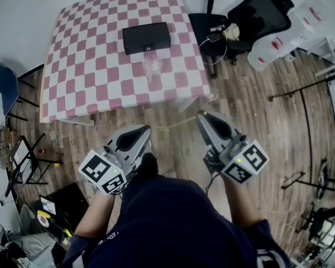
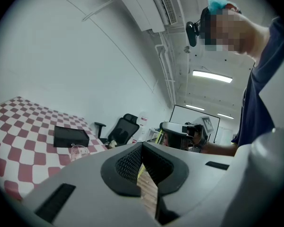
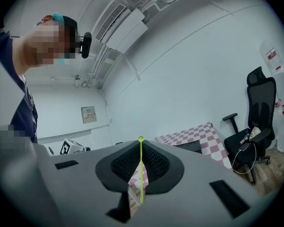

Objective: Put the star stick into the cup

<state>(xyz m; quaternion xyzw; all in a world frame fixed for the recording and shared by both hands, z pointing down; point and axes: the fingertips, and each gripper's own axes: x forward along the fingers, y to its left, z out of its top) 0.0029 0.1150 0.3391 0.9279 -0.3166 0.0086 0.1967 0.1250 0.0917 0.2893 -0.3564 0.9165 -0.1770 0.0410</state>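
Note:
A clear glass cup (image 1: 152, 66) stands on the pink-and-white checked table (image 1: 89, 66), just in front of a black box (image 1: 147, 38). A thin yellow-green star stick (image 1: 176, 125) juts leftward from my right gripper (image 1: 201, 116), which is shut on it over the wooden floor, short of the table. In the right gripper view the stick (image 3: 141, 174) runs upright between the closed pads. My left gripper (image 1: 147, 129) hangs beside it, jaws together and empty. The left gripper view shows the cup (image 2: 78, 151) and box (image 2: 71, 137) ahead on the table.
A black office chair (image 1: 251, 15) stands right of the table, and a second chair (image 1: 209, 21) is at the table's right corner. White boxes (image 1: 290, 32) sit at the far right. A blue chair (image 1: 3, 82) and clutter lie at the left. The person's body fills the bottom.

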